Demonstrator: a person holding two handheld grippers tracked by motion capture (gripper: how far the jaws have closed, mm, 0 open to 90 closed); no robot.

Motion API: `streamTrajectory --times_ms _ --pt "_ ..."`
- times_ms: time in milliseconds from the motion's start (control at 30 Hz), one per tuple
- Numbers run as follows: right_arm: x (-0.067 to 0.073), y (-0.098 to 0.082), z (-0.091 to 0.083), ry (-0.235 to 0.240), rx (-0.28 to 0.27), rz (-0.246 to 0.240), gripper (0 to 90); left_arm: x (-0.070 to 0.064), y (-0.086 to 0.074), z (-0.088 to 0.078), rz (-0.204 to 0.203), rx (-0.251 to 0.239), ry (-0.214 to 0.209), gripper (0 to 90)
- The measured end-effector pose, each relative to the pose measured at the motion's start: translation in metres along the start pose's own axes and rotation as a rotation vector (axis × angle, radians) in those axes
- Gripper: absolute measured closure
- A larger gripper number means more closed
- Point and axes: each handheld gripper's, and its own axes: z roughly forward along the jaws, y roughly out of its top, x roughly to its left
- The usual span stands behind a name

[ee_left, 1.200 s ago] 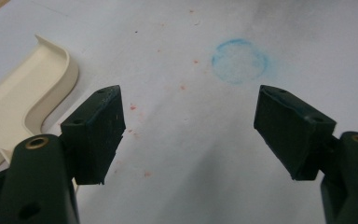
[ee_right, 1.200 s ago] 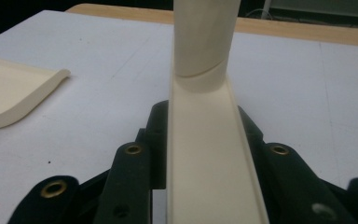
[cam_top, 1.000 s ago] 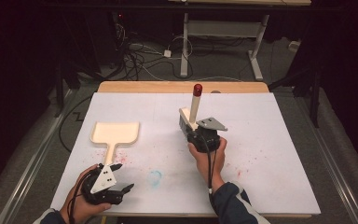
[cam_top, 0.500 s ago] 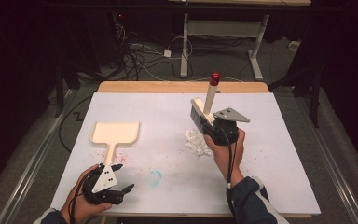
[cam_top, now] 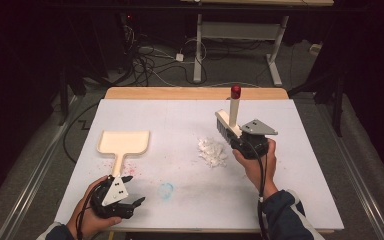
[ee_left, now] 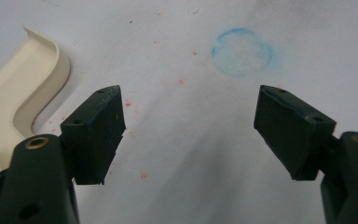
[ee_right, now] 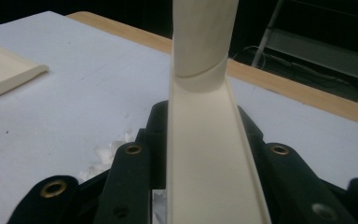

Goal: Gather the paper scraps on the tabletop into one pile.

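Observation:
A cream brush (cam_top: 228, 122) with a red-tipped handle (cam_top: 235, 92) stands upright, and my right gripper (cam_top: 236, 138) is shut on its body (ee_right: 207, 140). Just left of it lies a small pile of white crumpled scraps (cam_top: 212, 151), which also peeks out beside the jaws (ee_right: 106, 157). A cream dustpan (cam_top: 125, 141) lies flat at the left, its handle pointing toward me. My left gripper (cam_top: 134, 190) rests near the front edge just below that handle, open with nothing between its fingers (ee_left: 189, 126). The dustpan's handle (ee_left: 16, 93) sits just left of its left jaw.
The white table top (cam_top: 305, 165) carries a faint blue ring mark (cam_top: 166, 190) and red speckles near the dustpan handle. A wooden strip (cam_top: 195, 93) runs along the far edge. Beyond it are cables and desk legs on the floor.
My right gripper has carried the brush to the right and slightly up, uncovering the white scraps to its left. The left gripper and the dustpan have stayed put.

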Motion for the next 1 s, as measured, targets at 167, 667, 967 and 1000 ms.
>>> streamTrajectory --times_ms 167,667,967,1000 --pt "-0.015 -0.015 0.013 -0.022 0.036 0.035 67.4 -0.001 0.0 0.0 0.002 -0.003 -0.004 24.1" --pt "-0.002 -0.034 0.022 0.024 0.091 0.009 67.4 -0.002 0.001 -0.002 0.008 -0.012 -0.006 24.0" --pt "-0.009 -0.032 0.006 0.046 0.062 -0.007 67.4 -0.002 0.0 -0.002 0.008 -0.009 -0.008 24.1" --pt "-0.01 -0.032 0.003 0.045 0.054 -0.001 67.4 -0.002 0.0 -0.002 0.009 -0.007 -0.008 24.1"
